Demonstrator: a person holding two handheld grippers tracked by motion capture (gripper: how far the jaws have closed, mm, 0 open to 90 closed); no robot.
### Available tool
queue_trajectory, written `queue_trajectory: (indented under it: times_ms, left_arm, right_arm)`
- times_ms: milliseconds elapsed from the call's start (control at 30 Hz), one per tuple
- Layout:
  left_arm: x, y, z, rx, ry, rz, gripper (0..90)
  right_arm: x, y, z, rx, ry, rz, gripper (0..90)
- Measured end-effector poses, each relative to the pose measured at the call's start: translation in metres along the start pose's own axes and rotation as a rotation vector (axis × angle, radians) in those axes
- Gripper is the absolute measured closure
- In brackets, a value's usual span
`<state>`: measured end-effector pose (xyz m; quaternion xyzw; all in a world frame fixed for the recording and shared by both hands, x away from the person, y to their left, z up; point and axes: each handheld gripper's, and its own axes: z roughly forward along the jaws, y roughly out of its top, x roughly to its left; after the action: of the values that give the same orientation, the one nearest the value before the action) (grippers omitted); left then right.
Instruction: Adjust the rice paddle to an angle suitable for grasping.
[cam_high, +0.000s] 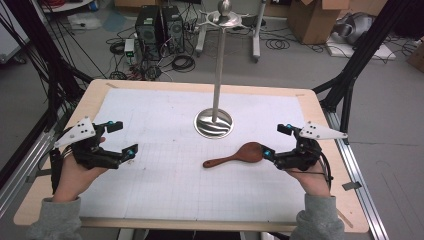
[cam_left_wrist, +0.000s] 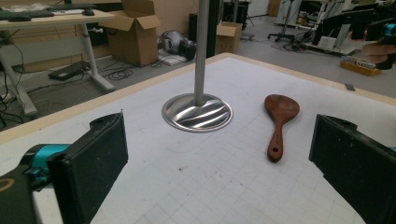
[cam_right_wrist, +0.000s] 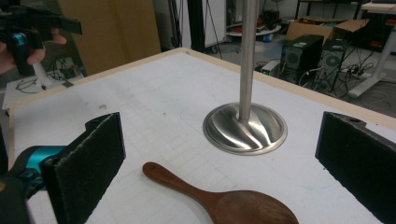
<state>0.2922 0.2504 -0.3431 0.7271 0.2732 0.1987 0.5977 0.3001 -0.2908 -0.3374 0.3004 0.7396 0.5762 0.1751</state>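
A brown wooden spoon (cam_high: 235, 156) lies flat on the white grid mat, bowl to the right, handle to the left. A steel stand with a round base (cam_high: 214, 123) and a tall pole (cam_high: 218, 70) rises just behind it. My right gripper (cam_high: 277, 140) hovers at the spoon's bowl end, jaws wide apart and holding nothing; in the right gripper view the spoon (cam_right_wrist: 219, 198) lies low between the pads (cam_right_wrist: 91, 161). My left gripper (cam_high: 125, 137) is open at the left of the mat, well away from the spoon (cam_left_wrist: 279, 122) and the stand base (cam_left_wrist: 197, 112).
The white mat (cam_high: 165, 190) covers a wooden table (cam_high: 95, 95). Black frame legs (cam_high: 357, 55) stand at both back corners. Computers, cables and cardboard boxes sit on the floor beyond the table's far edge.
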Motion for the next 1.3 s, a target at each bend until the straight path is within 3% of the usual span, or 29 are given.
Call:
queue_trajectory:
  times_ms: [67, 133, 200, 300, 333, 467, 633, 1033, 1300]
  left_arm:
    - [0.0, 0.0, 0.0, 0.001, -0.001, 0.002, 5.0]
    - [0.0, 0.0, 0.0, 0.001, -0.002, 0.002, 4.9]
    - [-0.001, 0.0, 0.001, 0.004, -0.003, 0.001, 5.0]
    - [0.0, -0.001, 0.001, 0.007, -0.003, 0.0, 4.9]
    - [0.0, -0.001, 0.002, 0.009, -0.004, -0.003, 4.9]
    - [0.001, -0.002, 0.001, 0.016, -0.002, -0.005, 4.9]
    - [0.0, -0.003, 0.0, 0.019, 0.003, -0.007, 4.9]
    - [0.0, -0.005, 0.0, 0.023, 0.005, -0.009, 4.9]
    - [0.0, -0.006, 0.001, 0.031, 0.004, -0.008, 5.0]
  right_arm:
    - [0.0, 0.0, 0.0, 0.006, 0.004, -0.003, 4.1]
    - [0.001, 0.0, 0.0, 0.019, 0.033, -0.019, 15.5]
    - [0.002, -0.002, 0.002, 0.074, 0.061, -0.032, 27.0]
    - [0.001, -0.004, 0.007, 0.116, 0.069, -0.029, 32.8]
    - [0.001, -0.004, 0.007, 0.116, 0.069, -0.029, 32.8]
    - [-0.001, -0.009, 0.014, 0.11, 0.093, -0.031, 48.4]
    - [-0.005, -0.012, 0.02, 0.136, 0.076, 0.002, 65.7]
    - [-0.007, -0.02, 0.032, 0.186, 0.074, 0.005, 85.4]
    - [-0.008, -0.024, 0.039, 0.206, 0.087, 0.0, 89.1]
